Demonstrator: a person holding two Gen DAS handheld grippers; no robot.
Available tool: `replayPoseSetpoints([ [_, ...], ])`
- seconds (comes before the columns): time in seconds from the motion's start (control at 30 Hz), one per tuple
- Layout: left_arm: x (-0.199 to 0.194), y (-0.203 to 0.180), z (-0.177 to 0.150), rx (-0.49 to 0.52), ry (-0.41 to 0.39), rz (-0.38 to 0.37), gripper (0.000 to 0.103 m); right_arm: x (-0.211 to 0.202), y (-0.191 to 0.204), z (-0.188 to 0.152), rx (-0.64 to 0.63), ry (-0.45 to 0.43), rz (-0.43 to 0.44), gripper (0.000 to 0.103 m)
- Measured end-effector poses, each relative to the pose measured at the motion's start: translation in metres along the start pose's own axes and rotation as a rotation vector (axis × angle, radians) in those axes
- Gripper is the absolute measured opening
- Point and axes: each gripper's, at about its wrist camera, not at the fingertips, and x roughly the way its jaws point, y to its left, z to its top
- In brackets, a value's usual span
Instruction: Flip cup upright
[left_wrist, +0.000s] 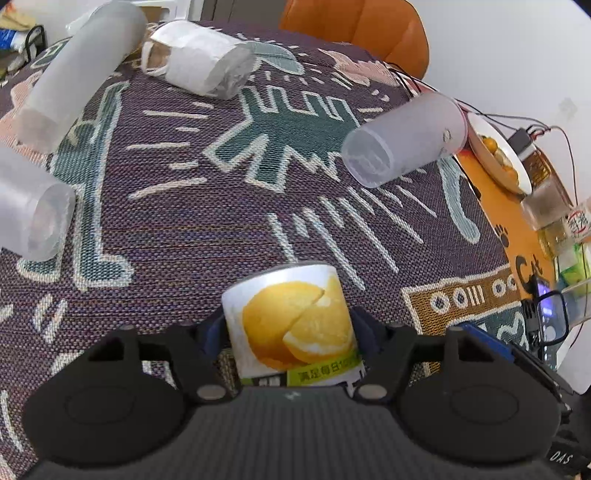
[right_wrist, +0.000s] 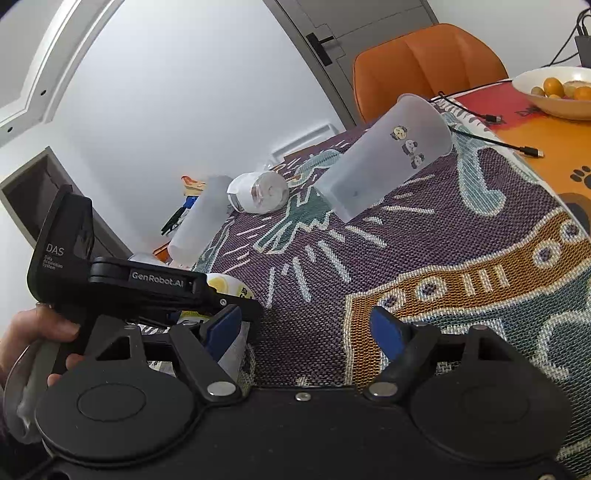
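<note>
Between left gripper (left_wrist: 291, 332) fingers: lemon cup (left_wrist: 291, 325).

The left wrist camera sits low over the tablecloth (left_wrist: 177, 229), looking along it toward the orange chair (left_wrist: 354, 29) at the far edge. The right wrist camera looks from beside it (tilted, so the table slopes) and shares the chair (right_wrist: 424, 62), frosted cup (right_wrist: 384, 162) and fruit bowl (right_wrist: 554, 107).
</note>
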Motion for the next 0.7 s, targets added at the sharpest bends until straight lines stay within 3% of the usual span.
replayPoseSetpoints([
  [0.3, -0.022, -0.014, -0.007, 0.037, -0.087, 0.022, 0.063, -0.01, -0.003, 0.0, 0.014, -0.025, 0.009, 0.078],
  [0.6, -0.069, -0.025, -0.026, 0.092, -0.271, 0.035, 0.061, -0.017, 0.009, -0.001, -0.012, -0.045, 0.023, 0.078],
  [0.7, -0.081, -0.028, -0.036, 0.116, -0.337, 0.08, 0.061, -0.018, 0.016, -0.002, -0.027, -0.049, 0.028, 0.078],
])
